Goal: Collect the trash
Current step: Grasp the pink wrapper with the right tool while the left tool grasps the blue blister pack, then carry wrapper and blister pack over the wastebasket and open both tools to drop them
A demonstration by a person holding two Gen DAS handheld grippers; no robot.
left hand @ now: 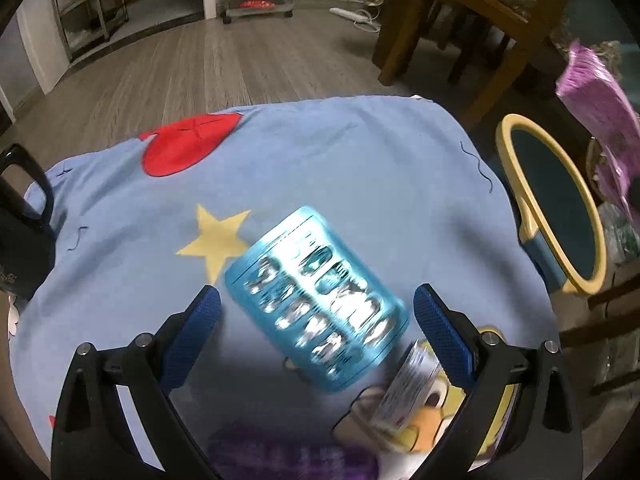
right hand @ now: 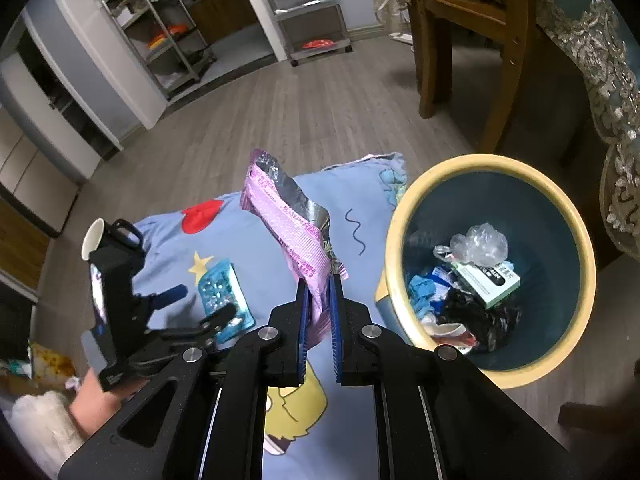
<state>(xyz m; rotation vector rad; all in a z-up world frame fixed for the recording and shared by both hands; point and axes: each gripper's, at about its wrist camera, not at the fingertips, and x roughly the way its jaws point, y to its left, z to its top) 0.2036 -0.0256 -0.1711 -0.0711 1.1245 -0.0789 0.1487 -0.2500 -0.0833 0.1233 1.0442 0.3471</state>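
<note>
A blue blister pack lies on the light blue cartoon cloth, between the open fingers of my left gripper, which hovers just above it. It also shows in the right wrist view. My right gripper is shut on a pink foil wrapper and holds it upright above the cloth, left of the bin. The wrapper shows at the right edge of the left wrist view. The yellow-rimmed teal bin holds several pieces of trash, among them a white-green box.
A small white packet and something purple lie on the cloth near my left gripper. Wooden chairs stand behind the bin. A paper cup sits past the left gripper. Metal shelves stand far back.
</note>
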